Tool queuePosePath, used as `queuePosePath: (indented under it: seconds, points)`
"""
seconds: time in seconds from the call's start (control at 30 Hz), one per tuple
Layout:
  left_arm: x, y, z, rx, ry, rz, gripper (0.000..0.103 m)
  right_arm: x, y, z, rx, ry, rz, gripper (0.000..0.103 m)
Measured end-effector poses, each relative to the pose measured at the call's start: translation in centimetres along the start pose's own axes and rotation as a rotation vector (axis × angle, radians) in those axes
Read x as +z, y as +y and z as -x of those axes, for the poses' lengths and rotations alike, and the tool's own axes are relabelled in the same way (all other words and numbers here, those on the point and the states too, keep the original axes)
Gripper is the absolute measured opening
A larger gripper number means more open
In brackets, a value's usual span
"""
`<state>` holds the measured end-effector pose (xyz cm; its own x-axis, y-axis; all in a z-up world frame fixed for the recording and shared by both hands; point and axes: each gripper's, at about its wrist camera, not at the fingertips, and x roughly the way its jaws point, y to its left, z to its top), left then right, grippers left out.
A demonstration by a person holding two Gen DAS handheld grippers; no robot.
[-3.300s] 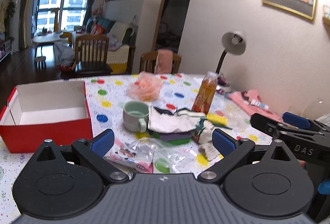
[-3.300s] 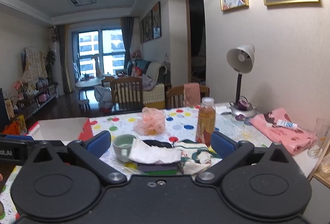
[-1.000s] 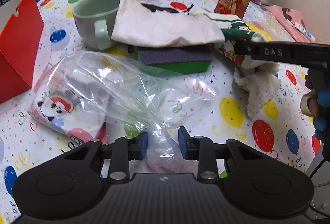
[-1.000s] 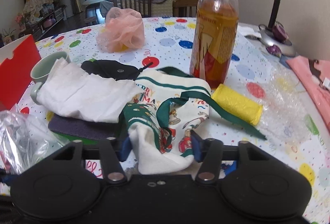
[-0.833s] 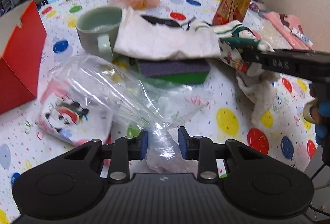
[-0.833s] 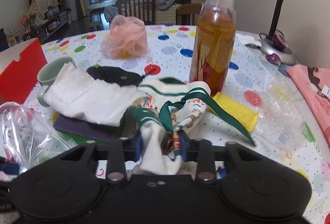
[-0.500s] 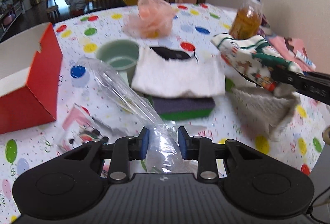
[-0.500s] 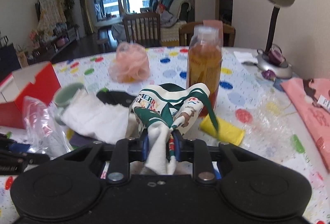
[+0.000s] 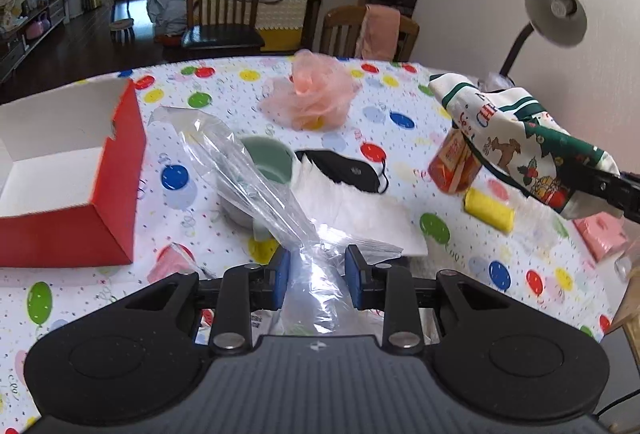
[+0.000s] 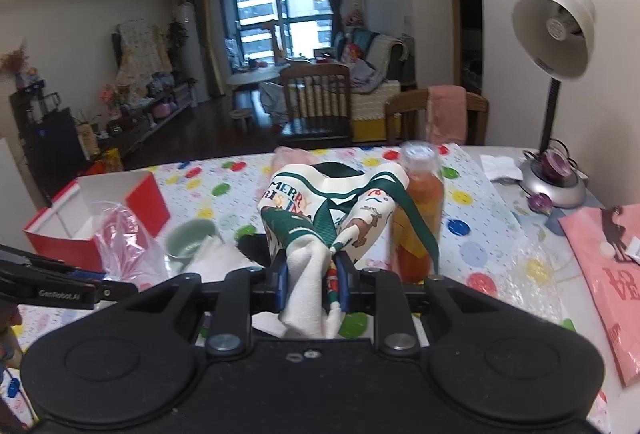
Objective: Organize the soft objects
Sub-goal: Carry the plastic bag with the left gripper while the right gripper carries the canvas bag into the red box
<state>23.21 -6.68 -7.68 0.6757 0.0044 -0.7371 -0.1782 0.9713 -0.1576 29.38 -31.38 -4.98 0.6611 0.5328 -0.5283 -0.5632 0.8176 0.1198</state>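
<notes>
My left gripper (image 9: 316, 274) is shut on a clear plastic bag (image 9: 248, 178) and holds it up above the table; the bag also shows in the right wrist view (image 10: 124, 246). My right gripper (image 10: 312, 282) is shut on a white Christmas-print cloth bag with a green ribbon (image 10: 320, 214), lifted off the table; it shows at the right of the left wrist view (image 9: 516, 142). An open red box (image 9: 60, 162) stands at the left. A pink mesh puff (image 9: 312, 94), a white cloth (image 9: 360, 210) and a black mask (image 9: 344, 170) lie on the table.
A green mug (image 9: 260, 170) stands behind the plastic bag. An orange drink bottle (image 10: 416, 218), a yellow roll (image 9: 488, 210), bubble wrap (image 10: 516, 274), a pink packet (image 10: 608, 274) and a desk lamp (image 10: 556, 74) are to the right. Chairs stand at the far edge.
Both grippers went from open to shut on their items, then rose. The plastic bag and the Christmas bag now hang above the table, and the view looks down from higher.
</notes>
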Motion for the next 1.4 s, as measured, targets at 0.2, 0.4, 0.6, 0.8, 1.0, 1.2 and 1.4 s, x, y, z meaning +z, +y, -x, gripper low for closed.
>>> queuePosePath:
  seconds: [0.2, 0.4, 0.6, 0.8, 1.0, 1.2, 1.4]
  points:
    - [1.0, 1.8, 2.6, 0.004, -0.041, 0.041, 0.029, 1.8, 2.3, -0.1, 0.099, -0.026, 0.037, 0.022]
    - [2.3, 5.3, 4.6, 0.018, -0.069, 0.052, 0.029, 4.0, 6.0, -1.3, 0.178, -0.040, 0.082, 0.023]
    - [3.2, 10.3, 6.2, 0.028, -0.087, 0.066, 0.029, 5.5, 11.1, -3.3, 0.221, -0.035, 0.101, 0.023]
    - [4.2, 15.4, 7.6, 0.055, -0.108, 0.054, 0.029, 6.3, 16.8, -5.3, 0.249, -0.026, 0.153, 0.023]
    - [5.4, 20.5, 7.9, 0.090, -0.107, 0.040, 0.029, 6.9, 21.9, -7.2, 0.272, -0.015, 0.179, 0.023]
    - [6.6, 25.6, 7.3, 0.116, -0.074, 0.019, 0.029, 7.2, 25.9, -9.8, 0.279, 0.011, 0.189, 0.023]
    - [7.7, 29.5, 5.3, 0.153, -0.032, 0.004, 0.029, 6.9, 29.3, -13.3, 0.257, 0.056, 0.212, 0.023]
